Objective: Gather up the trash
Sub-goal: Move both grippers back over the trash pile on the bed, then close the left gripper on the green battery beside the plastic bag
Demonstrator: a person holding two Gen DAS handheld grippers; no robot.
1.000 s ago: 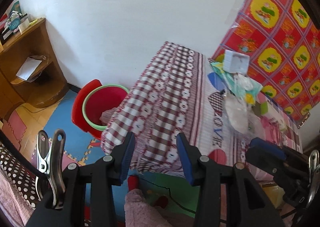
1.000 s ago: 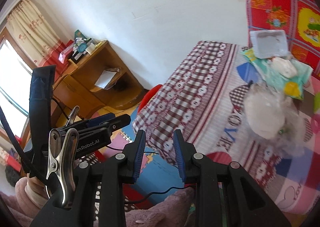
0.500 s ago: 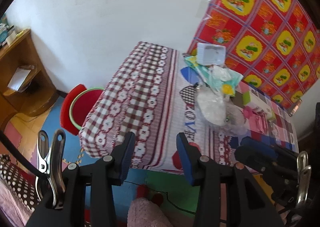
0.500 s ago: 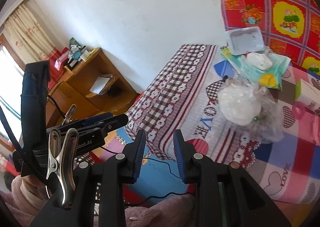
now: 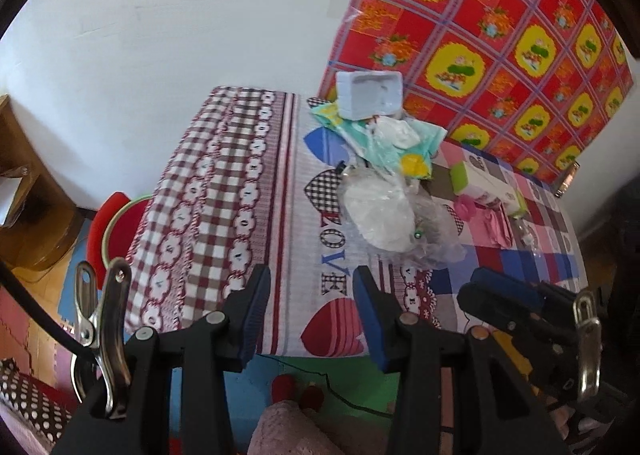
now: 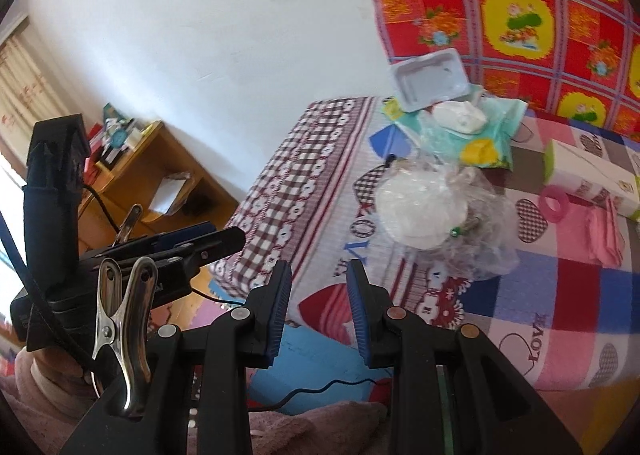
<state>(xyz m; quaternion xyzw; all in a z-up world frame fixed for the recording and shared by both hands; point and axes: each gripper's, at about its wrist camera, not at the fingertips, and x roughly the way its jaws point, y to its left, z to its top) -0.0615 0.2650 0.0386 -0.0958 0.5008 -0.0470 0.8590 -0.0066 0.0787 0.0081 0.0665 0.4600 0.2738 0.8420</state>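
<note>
Trash lies on a table with a patterned cloth. A crumpled clear plastic bag with white stuff inside sits mid-table; it also shows in the right wrist view. Behind it lie a teal wipes packet, a crumpled white tissue and a white plastic tray leaning on the wall. My left gripper is open and empty, in front of the table's near edge. My right gripper is open and empty, also short of the table.
A red bin with a green rim stands on the floor left of the table. A green-and-white box, a pink ring and pink cloth lie to the right. A wooden shelf stands at the left wall.
Both grippers have swung right and up toward the table, so the trash pile now sits nearer the centre. The jaws stay open and empty.
</note>
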